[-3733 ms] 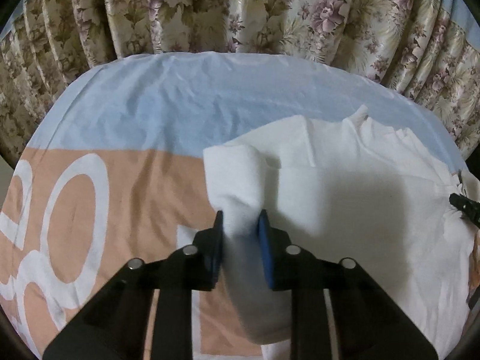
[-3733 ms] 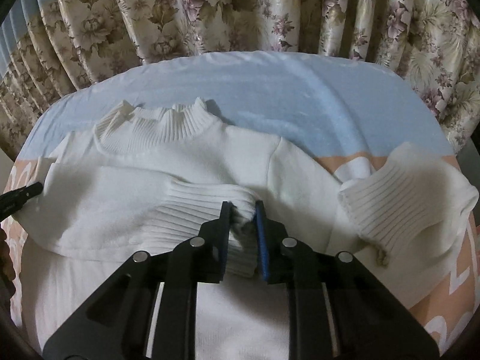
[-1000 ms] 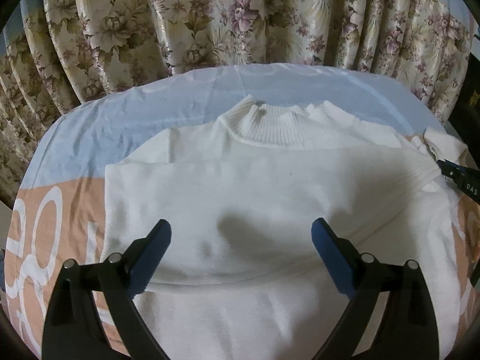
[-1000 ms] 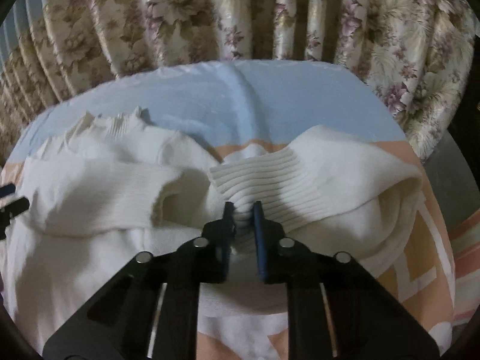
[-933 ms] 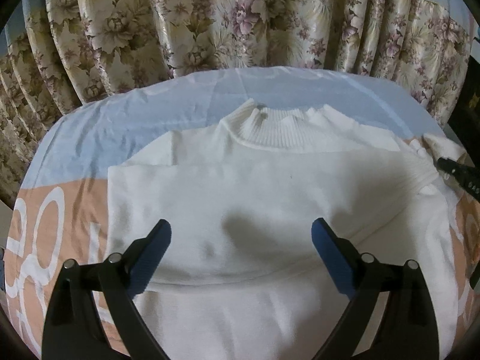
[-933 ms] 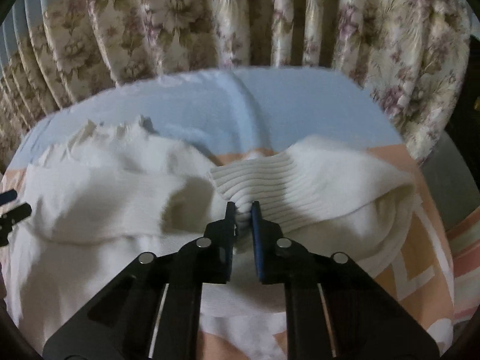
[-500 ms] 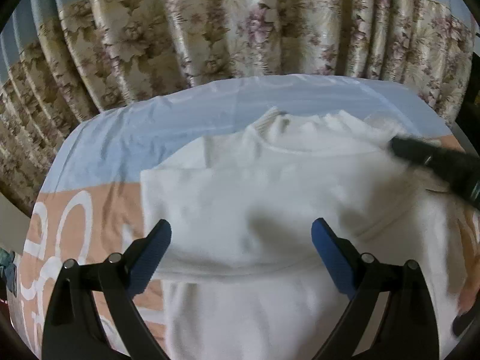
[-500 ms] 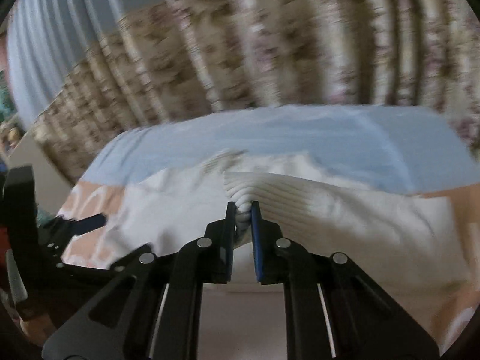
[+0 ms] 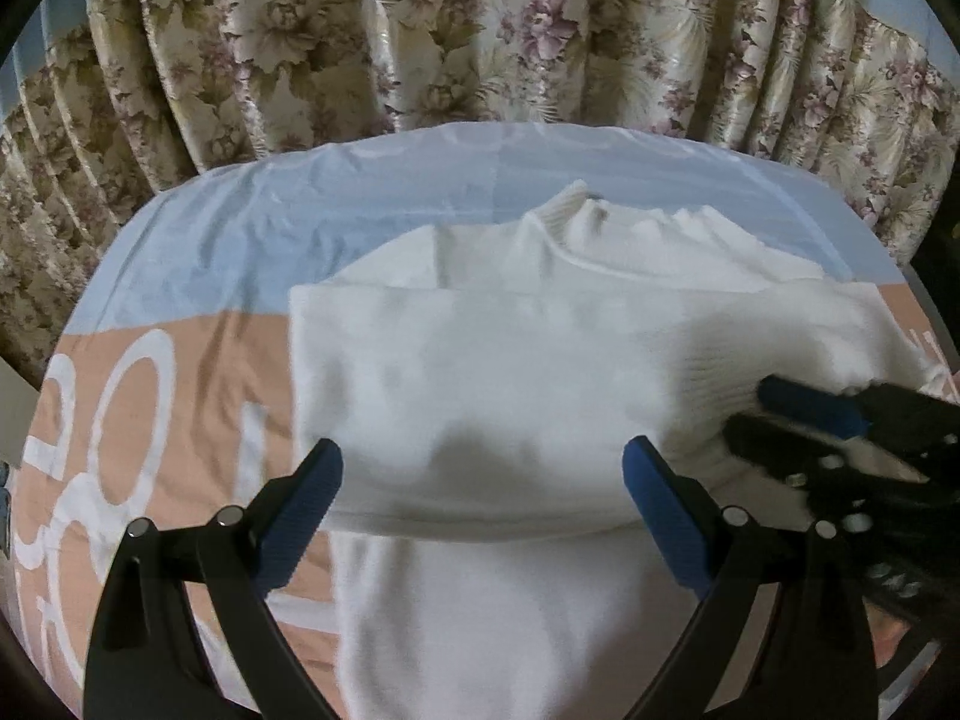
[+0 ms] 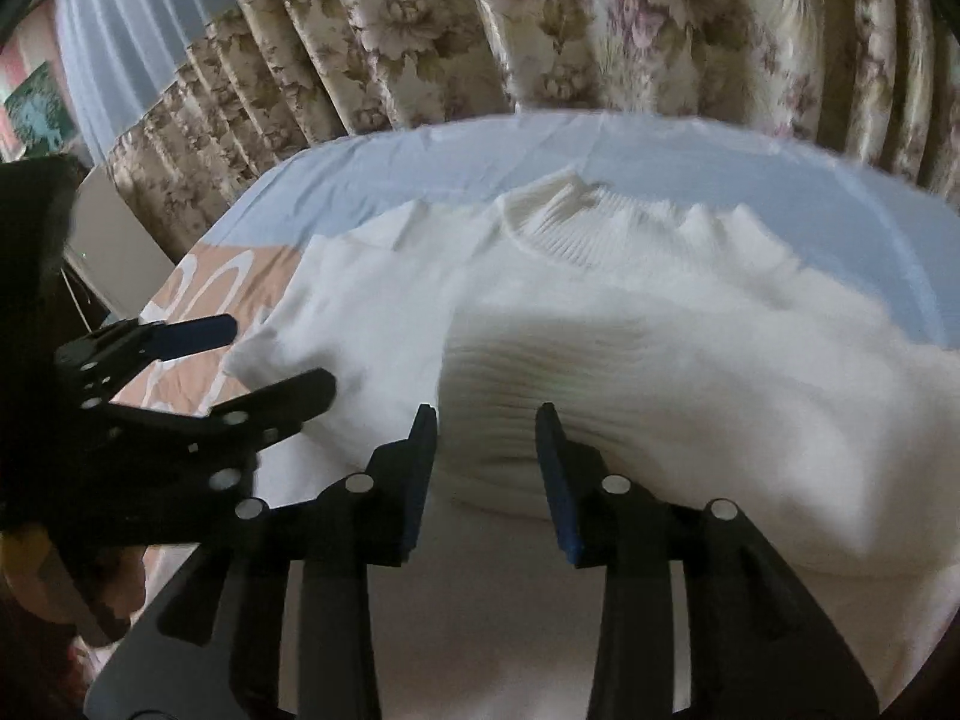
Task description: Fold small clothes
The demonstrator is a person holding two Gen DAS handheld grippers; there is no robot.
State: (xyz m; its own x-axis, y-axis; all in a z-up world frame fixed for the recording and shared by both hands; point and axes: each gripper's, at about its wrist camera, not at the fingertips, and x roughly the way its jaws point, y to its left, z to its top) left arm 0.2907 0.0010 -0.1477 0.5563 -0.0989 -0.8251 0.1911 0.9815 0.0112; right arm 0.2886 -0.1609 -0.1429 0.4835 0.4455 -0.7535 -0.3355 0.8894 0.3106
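Note:
A white knit sweater lies face up on the bed, collar toward the curtains, both sleeves folded across the chest. My left gripper is wide open and empty just above the lower edge of the folded sleeves. My right gripper is open, its fingers on either side of the ribbed cuff of the right sleeve, which rests on the chest. The right gripper also shows in the left wrist view, and the left gripper in the right wrist view.
The bed sheet is peach with white letters near me and pale blue toward the back. Flowered curtains hang right behind the bed. The bed's left edge drops off beside the sweater.
My right gripper carried the ribbed cuff leftward across the chest and opened, leaving the cuff on the sweater. My left gripper stayed open and drifted slightly.

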